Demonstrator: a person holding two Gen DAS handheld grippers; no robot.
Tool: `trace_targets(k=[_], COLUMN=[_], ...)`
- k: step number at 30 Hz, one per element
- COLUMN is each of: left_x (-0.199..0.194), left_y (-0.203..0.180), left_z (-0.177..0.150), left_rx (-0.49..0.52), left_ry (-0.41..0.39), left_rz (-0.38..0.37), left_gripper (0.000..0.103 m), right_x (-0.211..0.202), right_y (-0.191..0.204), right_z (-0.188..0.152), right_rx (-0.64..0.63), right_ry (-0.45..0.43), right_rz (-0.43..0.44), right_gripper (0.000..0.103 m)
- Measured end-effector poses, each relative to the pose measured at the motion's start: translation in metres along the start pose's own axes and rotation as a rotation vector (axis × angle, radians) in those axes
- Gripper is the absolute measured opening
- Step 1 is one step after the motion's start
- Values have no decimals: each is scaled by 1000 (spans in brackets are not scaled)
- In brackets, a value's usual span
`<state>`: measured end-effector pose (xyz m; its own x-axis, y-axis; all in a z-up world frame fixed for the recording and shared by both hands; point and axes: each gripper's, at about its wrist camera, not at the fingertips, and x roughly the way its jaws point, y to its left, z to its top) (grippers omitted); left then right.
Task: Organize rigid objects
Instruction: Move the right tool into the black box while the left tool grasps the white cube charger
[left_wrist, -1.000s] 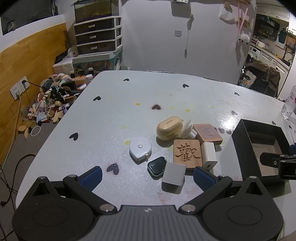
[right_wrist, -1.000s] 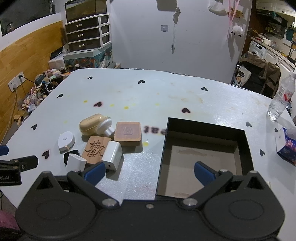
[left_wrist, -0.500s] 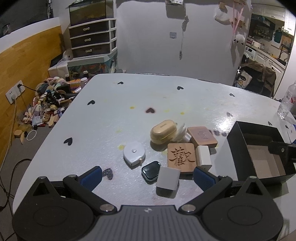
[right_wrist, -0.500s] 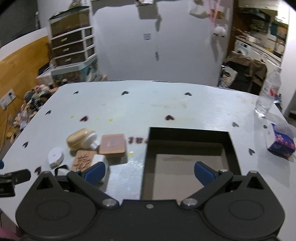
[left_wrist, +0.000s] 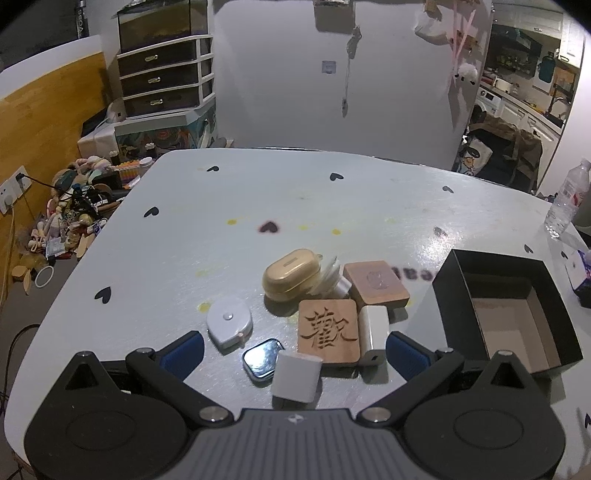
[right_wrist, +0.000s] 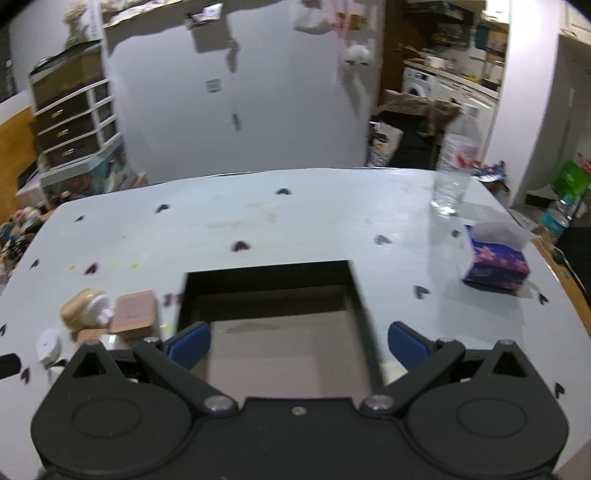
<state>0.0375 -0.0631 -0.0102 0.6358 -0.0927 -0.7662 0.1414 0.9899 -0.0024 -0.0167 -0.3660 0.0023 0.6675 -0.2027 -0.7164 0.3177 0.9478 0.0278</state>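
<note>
On counter (left_wrist: 155, 266), black box (left_wrist: 452, 299) sits right of clustered objects, open-topped, bare brown floor, nothing inside. Carved wooden block (left_wrist: 328, 330) touches white charger (left_wrist: 373, 328). Left claw (left_wrist: 293, 350) wide open, empty, above cluster. Right claw (right_wrist: 299, 341) wide open, empty, over box.

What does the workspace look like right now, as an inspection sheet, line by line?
Surface: pale table with heart marks and yellow spots.
Job's things: open black box, empty; tan case, carved wooden block, pink-brown block, white charger, tape measure, smartwatch and white cube clustered left of it.
Clutter: water bottle, tissue pack.
Grippers: left tongs open over the cluster; right tongs open over the box.
Cables: cord at the wall socket.
Surroundings: drawer unit, toys on the floor.
</note>
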Motion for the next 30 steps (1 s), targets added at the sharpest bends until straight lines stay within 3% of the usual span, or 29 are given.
trace_targets(k=[6,11,20,22,26,30], left_x=[16,29,49,52,58,63], left_y=[-9,-12,-9,-8,-8,-5], left_z=[2,-3,-19,-23,-28,-31], left_rx=[-14,-17,-26,-36,-41,-39], left_ry=[11,21,61,70,89,102], left_rz=[25,34,25,16,23,14], left_gripper=[103,103,102,102,101,95], right_x=[12,29,75,82,95,100], right_y=[-39,-67,-92,-94,-94,-89], right_z=[-2,-4,-19,-21,-23,-25], right_rx=[15,31,63,73,81,64], right_ry=[10,43,185,210,253,278], right_rz=[-41,-26,100,117,138,154], right_gripper=[103,102,46,41,17,8])
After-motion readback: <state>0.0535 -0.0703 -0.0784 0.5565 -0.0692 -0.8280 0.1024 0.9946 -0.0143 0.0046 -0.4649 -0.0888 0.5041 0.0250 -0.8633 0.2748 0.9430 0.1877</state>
